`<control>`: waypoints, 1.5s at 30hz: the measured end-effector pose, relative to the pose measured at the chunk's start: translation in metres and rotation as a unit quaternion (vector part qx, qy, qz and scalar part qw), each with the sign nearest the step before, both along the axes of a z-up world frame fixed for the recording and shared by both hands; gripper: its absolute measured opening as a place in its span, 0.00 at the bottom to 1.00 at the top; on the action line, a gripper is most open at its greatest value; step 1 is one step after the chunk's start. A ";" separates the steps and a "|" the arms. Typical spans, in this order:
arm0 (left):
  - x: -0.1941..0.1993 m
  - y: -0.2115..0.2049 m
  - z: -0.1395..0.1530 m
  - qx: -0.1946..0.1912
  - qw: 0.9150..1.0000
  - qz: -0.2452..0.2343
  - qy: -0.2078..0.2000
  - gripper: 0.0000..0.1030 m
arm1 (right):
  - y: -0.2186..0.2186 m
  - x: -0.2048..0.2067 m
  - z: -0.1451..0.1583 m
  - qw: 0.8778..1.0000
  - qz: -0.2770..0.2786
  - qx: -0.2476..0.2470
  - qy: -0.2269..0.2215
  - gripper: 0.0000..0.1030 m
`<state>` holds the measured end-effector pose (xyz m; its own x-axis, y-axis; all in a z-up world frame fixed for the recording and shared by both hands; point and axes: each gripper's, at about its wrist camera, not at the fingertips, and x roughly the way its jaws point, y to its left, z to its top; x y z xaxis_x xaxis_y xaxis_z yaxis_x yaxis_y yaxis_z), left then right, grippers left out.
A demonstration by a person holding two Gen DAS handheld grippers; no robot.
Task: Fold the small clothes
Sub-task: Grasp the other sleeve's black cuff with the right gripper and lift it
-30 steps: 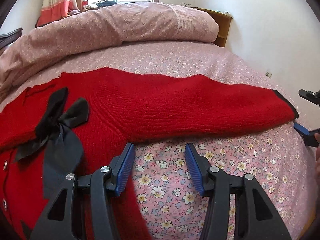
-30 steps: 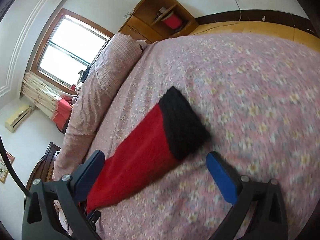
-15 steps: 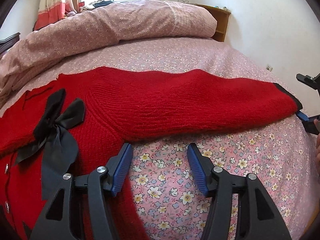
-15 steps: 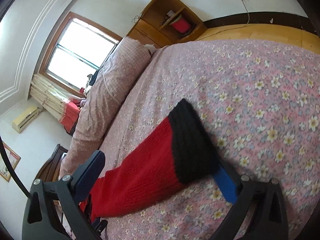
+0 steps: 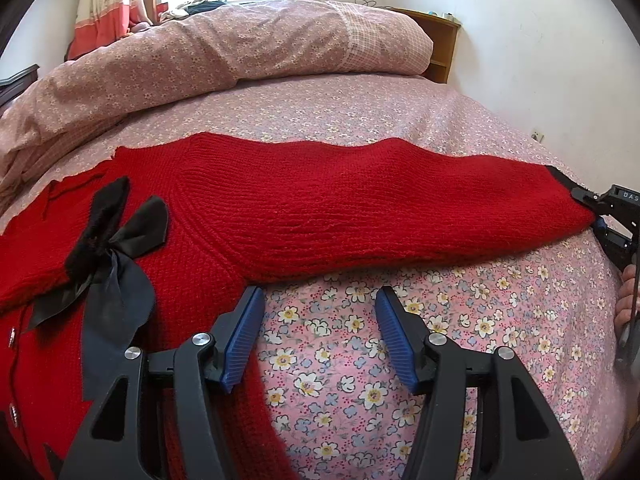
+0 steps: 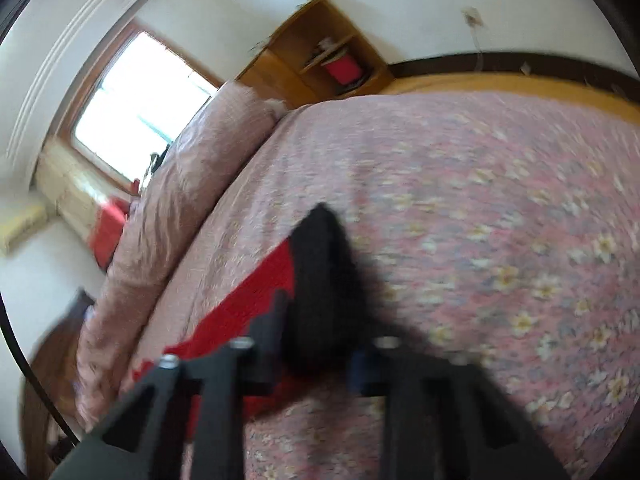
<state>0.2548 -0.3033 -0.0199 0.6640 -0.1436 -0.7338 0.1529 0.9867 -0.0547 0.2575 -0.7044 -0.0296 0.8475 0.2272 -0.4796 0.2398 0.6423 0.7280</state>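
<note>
A red knit sweater (image 5: 320, 220) with a black bow (image 5: 108, 248) lies flat on the flowered bed sheet (image 5: 400, 360), one sleeve stretched out to the right. My left gripper (image 5: 319, 296) hovers open over bare sheet just below the armpit, its left finger beside the sweater's edge and nothing between the pads. My right gripper (image 6: 320, 332) is closing on the sleeve's black cuff (image 6: 324, 280), which sits pinched between its fingers. In the left wrist view that gripper (image 5: 600, 216) shows at the sleeve's far right end. The right wrist view is blurred.
A rolled pink duvet (image 5: 200, 52) lies across the head of the bed. A wooden nightstand (image 6: 320, 60) stands by the wall, with wooden floor (image 6: 520, 88) past the bed's edge. A person's hand (image 5: 626, 304) shows at the right border.
The right gripper slid forward over the black cuff and went from wide open to shut around it. The left gripper stayed in place, jaws slightly wider.
</note>
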 end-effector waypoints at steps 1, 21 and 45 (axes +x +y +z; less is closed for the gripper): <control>0.000 0.000 0.000 0.000 1.000 0.000 0.000 0.51 | -0.004 -0.002 -0.002 1.000 -0.001 0.016 -0.007 0.15; -0.034 0.115 0.095 -0.030 0.996 -0.067 -0.047 0.51 | 0.159 0.024 0.142 0.971 0.088 -0.208 -0.075 0.12; -0.027 0.418 0.075 0.011 0.986 0.167 -0.012 0.52 | 0.611 0.048 0.151 0.911 0.251 -0.303 -0.126 0.12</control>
